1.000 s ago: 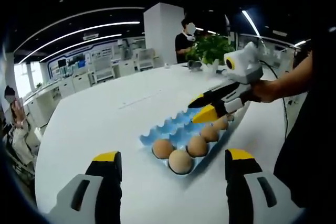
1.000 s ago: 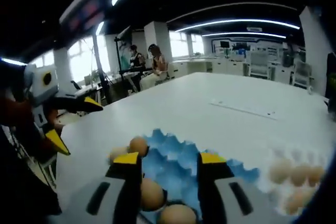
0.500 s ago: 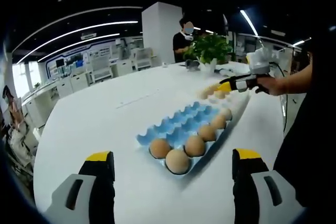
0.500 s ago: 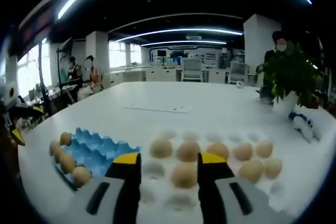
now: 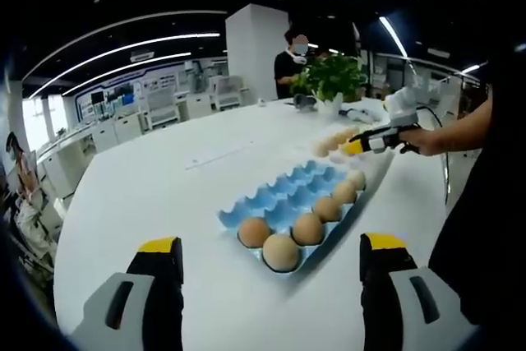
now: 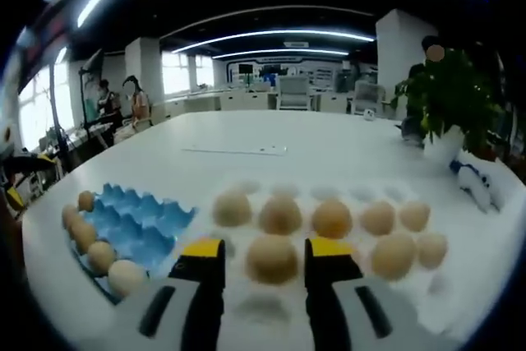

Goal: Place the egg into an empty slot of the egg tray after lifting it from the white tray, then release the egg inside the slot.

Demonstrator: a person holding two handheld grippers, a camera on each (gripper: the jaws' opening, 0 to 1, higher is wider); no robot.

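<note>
1. We see the left gripper (image 5: pixel 267 256) with jaws wide apart and empty, above the table (image 5: pixel 148 195); the blue tray (image 5: pixel 283 199) ahead holds a row of eggs along its near edge.
2. The right gripper (image 6: pixel 255 254) has jaws apart around an egg (image 6: pixel 272 258) on the white tray (image 6: pixel 440 285); contact probably not made; blur hinders.

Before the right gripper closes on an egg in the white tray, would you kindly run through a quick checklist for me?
1. Right gripper open and empty: ok.
2. Target egg lined up between its jaws: ok.
3. Jaws low enough around the egg: cannot tell.
4. Neighbouring eggs in the white tray apart from the target: ok.
5. Blue egg tray has empty slots: ok.
6. Left gripper open, held back from the trays: ok.
</note>
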